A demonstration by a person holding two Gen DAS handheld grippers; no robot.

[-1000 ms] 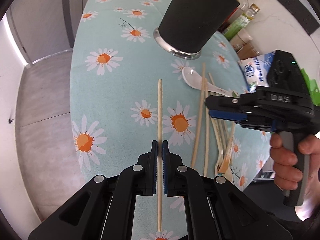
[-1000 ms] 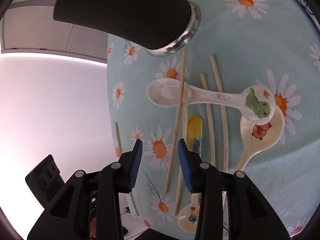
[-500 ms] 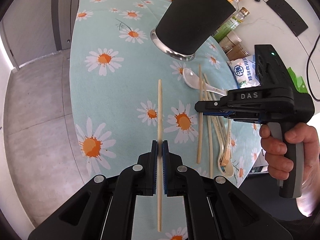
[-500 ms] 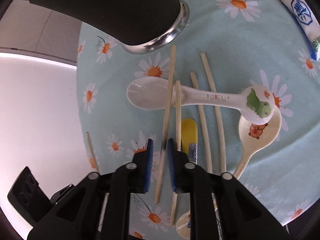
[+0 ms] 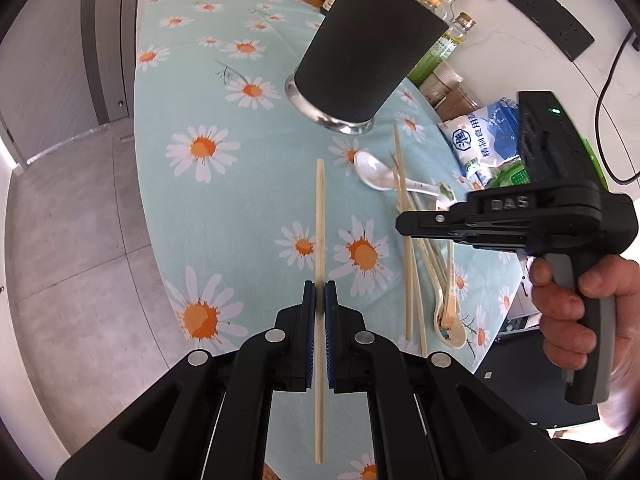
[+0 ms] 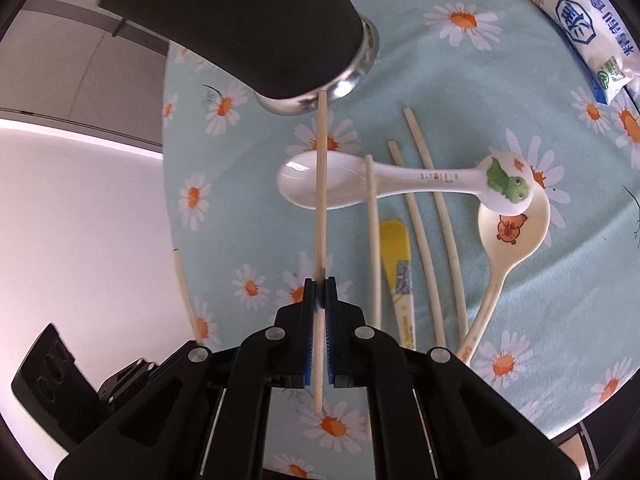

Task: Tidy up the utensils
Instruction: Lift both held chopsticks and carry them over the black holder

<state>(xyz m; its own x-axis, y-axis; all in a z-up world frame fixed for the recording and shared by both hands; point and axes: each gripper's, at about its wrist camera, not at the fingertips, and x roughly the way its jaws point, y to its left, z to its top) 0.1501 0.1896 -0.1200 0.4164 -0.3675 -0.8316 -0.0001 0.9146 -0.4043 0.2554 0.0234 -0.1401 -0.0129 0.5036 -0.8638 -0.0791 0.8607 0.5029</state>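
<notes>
On the table (image 6: 500,80), the cup (image 6: 240,28) stands behind the utensils, with a bag (image 6: 580,28) off to its right. In the right wrist view 3 chopsticks (image 6: 416,220) lie side by side right of the gripped chopstick (image 6: 320,200), crossing under or over a spoon (image 6: 400,180) that lies sideways. Its handle end rests in the bowl of a 2nd spoon (image 6: 516,232) at the right, and a 3rd spoon's handle (image 6: 396,256) lies between the chopsticks.
</notes>
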